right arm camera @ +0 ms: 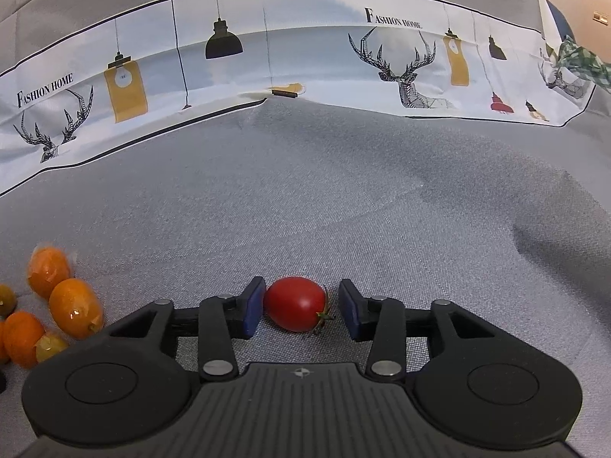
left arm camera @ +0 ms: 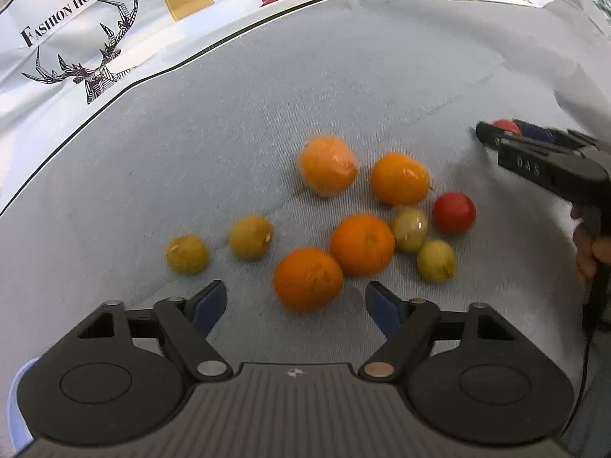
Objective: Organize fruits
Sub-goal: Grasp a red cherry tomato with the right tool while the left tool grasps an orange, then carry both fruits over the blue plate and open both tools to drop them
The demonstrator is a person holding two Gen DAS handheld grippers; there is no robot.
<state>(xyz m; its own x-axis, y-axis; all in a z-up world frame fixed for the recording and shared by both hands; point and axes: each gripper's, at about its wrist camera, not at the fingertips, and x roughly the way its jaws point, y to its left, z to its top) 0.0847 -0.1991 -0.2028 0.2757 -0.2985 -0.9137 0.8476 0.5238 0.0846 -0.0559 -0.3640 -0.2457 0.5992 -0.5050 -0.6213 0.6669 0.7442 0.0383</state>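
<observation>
Right now the tomato (right arm camera: 296,303) lies on the grey cloth (right arm camera: 343,198) between my right gripper (right arm camera: 301,307) fingers, jaws parted, left pad (right arm camera: 254,305) nearly touching it. I'd centre it and close gently; its skin looks soft. My left gripper (left arm camera: 296,305) hangs released before the nearest orange (left arm camera: 307,279). Motion blur smears the pile (left arm camera: 362,221); my right view cuts it off.

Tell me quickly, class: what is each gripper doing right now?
Left gripper: open, holding nothing.
Right gripper: open, fingers either side of a small red oval tomato, not clamped.
</observation>
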